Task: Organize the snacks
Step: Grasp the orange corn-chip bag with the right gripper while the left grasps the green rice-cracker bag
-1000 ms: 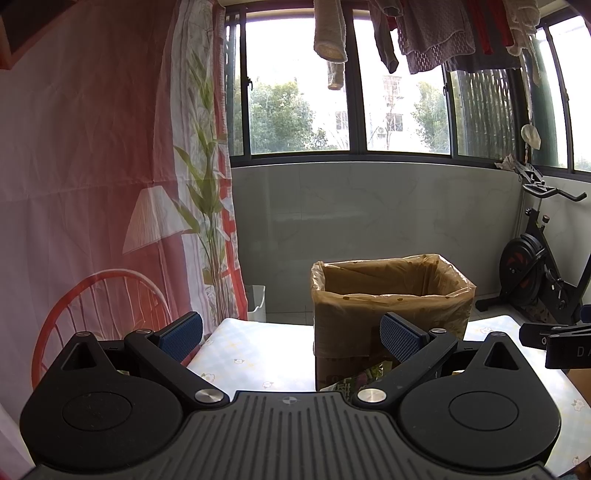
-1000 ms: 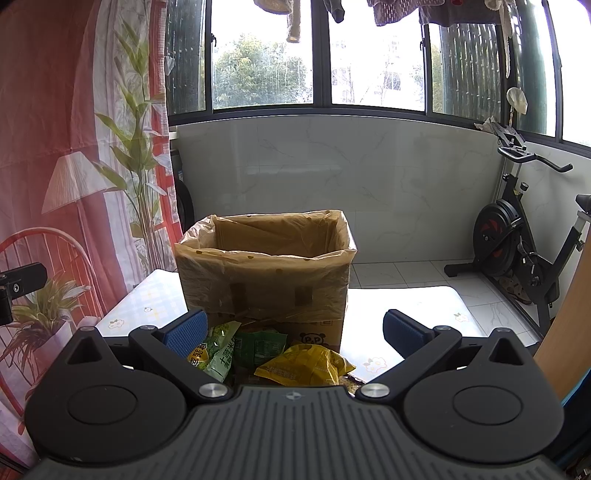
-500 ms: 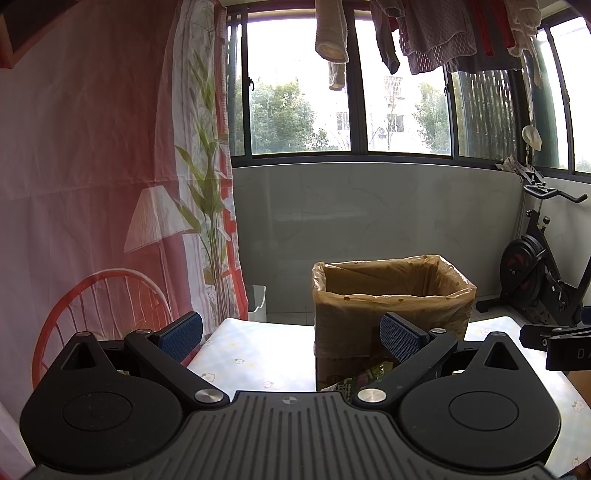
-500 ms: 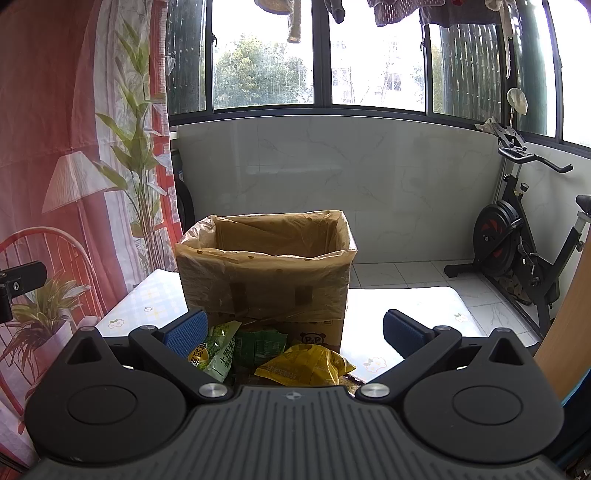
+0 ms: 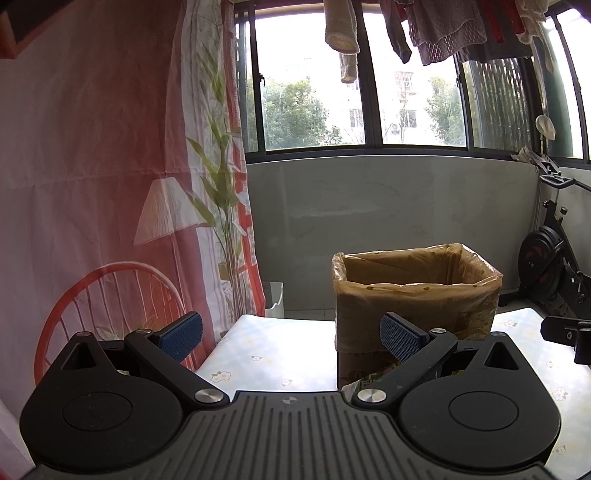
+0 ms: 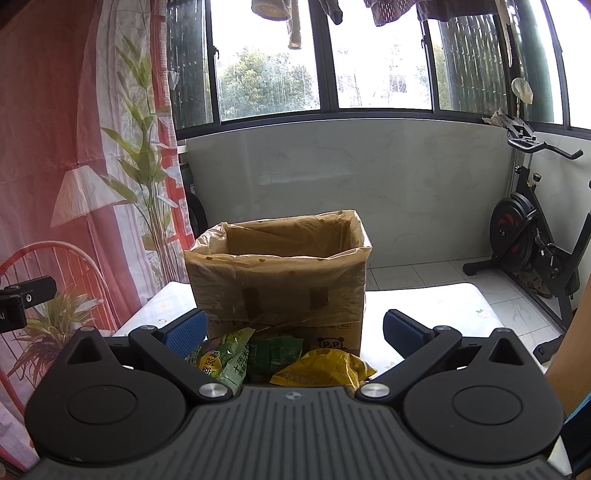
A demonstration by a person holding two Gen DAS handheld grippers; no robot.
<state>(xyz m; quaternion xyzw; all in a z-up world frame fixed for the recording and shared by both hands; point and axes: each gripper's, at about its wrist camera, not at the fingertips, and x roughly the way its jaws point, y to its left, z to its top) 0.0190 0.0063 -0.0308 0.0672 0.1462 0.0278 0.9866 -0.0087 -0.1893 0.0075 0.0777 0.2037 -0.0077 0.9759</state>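
Both my claws, left claw [image 5: 291, 330] and right claw [image 6: 293, 330], gape empty; the yellow packet [image 6: 325, 369] may crumple and slip, or I clip the box [image 6: 277, 273].

Left gripper [image 5: 291, 334]: fingers spread wide, nothing between them. Cardboard box [image 5: 417, 295]: plastic-lined, upright on floral-clothed table [image 5: 273, 354]. Exercise bike [image 5: 550, 266]: far right. Laundry [image 5: 436, 29]: hanging overhead.

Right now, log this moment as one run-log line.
left gripper: open, holding nothing | right gripper: open, holding nothing | snack packets: on table before lined box | stage: no pick yet
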